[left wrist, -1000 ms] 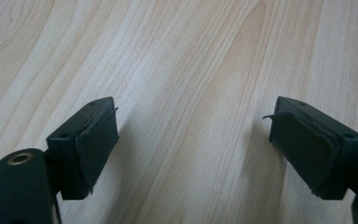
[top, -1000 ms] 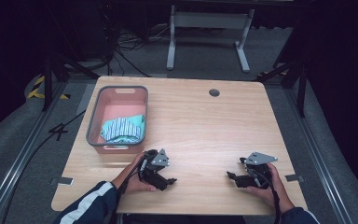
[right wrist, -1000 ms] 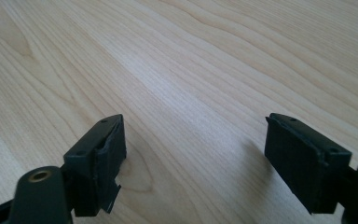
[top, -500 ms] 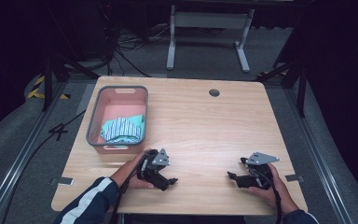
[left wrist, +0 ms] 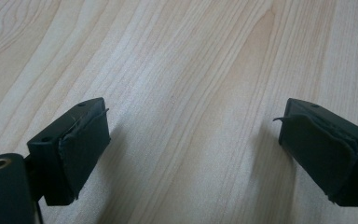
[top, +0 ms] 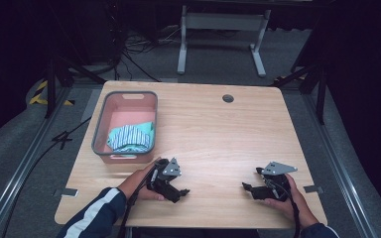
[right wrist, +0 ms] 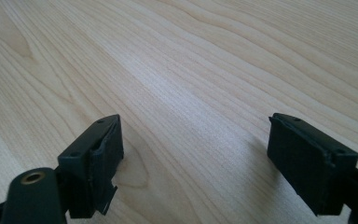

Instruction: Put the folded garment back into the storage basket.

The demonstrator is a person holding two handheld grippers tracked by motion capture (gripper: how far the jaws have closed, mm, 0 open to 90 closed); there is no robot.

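Navy sleeve (top: 96,214) w/ white stripe — black grippers, grey plates, trailing cables.

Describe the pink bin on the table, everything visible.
The pink bin is a rectangular, plastic-looking tub with a grey rim, a pink inside and a slot handle at each short end. It stands upright on the wooden table near its left edge, long side running away from the person. A bunched striped teal and white cloth lies inside, toward the near end. Nothing else touches it.

I can read no writing, label, brand, number or sign anywhere: not on my pale wooden table (top: 218,134) or anything on it.
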